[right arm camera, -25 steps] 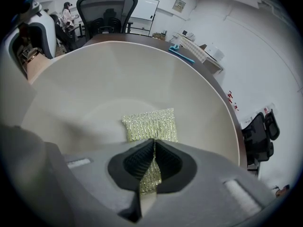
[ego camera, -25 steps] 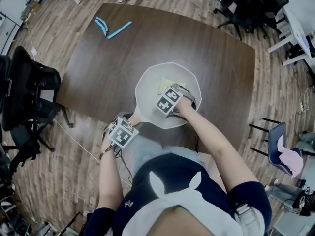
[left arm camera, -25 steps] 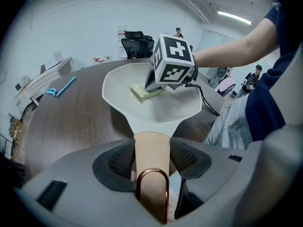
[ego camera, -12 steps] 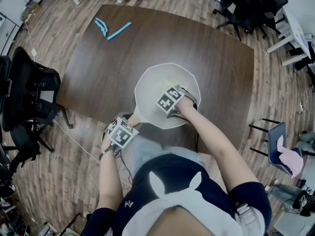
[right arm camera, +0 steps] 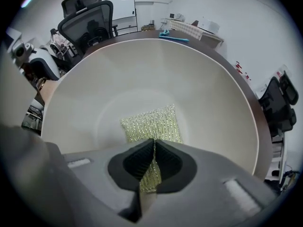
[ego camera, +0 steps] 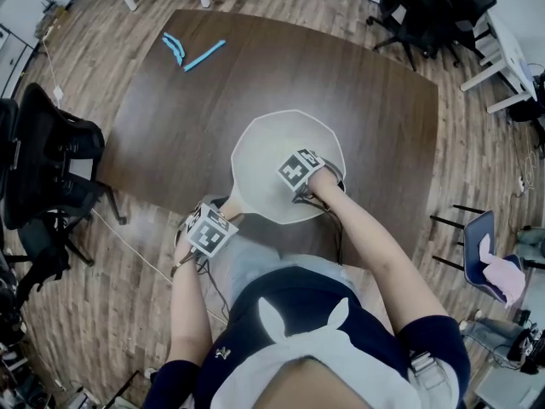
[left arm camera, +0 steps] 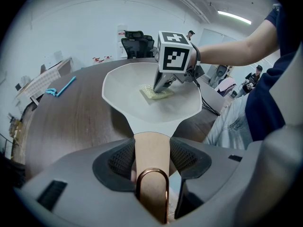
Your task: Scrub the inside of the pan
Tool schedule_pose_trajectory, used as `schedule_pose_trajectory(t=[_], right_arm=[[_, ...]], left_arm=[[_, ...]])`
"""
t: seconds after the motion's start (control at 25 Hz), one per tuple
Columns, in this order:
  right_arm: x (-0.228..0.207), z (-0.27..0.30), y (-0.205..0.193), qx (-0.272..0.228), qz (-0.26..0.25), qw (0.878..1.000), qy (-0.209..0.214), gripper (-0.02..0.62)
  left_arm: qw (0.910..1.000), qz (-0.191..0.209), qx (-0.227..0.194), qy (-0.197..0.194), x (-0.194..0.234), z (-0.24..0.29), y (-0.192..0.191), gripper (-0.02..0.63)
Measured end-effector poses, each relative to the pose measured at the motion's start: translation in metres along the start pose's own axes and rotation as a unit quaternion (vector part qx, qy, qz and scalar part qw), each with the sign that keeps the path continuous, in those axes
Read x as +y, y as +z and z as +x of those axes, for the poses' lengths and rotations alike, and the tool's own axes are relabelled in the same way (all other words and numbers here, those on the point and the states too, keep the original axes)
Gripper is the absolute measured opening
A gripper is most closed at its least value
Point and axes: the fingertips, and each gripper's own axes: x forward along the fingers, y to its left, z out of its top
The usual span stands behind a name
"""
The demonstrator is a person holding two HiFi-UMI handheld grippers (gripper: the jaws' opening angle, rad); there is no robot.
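in pan (ego camera: pixel 264 152), right tongs (right arm camera: pixel 154 143) pinch sponge (right arm camera: pixel 151 123), left tongs (left arm camera: pixel 151 148) clamp handle (left arm camera: pixel 150 162), blue tool (ego camera: pixel 207 53) beyond

Blue tools (ego camera: pixel 207 52) lie on the wooden table (ego camera: pixel 281 71).

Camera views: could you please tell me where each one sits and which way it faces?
Head view: on the person's head, looking down at the pan on the table; both forearms show.
Left gripper view: on the left claw, looking along the pan's handle; the right forearm and right claw show.
Right gripper view: on the right claw, looking down into the pan; only its jaws show.
Shared: both gripper views show the sponge.
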Motion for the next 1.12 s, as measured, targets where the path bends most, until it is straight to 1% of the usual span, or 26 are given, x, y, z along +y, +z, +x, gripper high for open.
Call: schedule_pose_trajectory(t=[0.12,0.24,0.52,0.64,0.76,0.92,1.12], right_arm=[[0.004,0.0,-0.005,0.004,0.017,1.0,0.021,0.009],[0.012,-0.001,-0.011,0.009,0.038,0.998,0.04,0.009],[0.027,-0.003,-0.01,-0.01,0.05,0.996,0.078,0.009],[0.036,-0.004,-0.016,0.0,0.059,0.994,0.089,0.01],[0.044,-0.005,-0.016,0.001,0.052,0.995,0.09,0.01],[0.051,-0.005,-0.009,-0.012,0.029,0.996,0.089,0.011],[0.062,-0.006,-0.002,-0.018,0.017,0.995,0.094,0.01]], left_arm=[[1.0,0.006,-0.006,0.0,0.001,0.004,-0.001,0.225],[1.0,-0.005,0.002,0.003,0.0,-0.002,-0.002,0.225],[0.9999,-0.01,0.007,0.004,-0.001,-0.006,-0.001,0.225],[0.9999,-0.01,0.007,0.005,-0.002,-0.005,0.0,0.225],[0.9999,-0.009,0.006,0.005,-0.002,-0.005,0.0,0.225],[0.9999,-0.009,0.007,0.007,-0.002,-0.004,0.001,0.225],[0.9999,-0.01,0.007,0.006,-0.002,-0.006,0.001,0.225]])
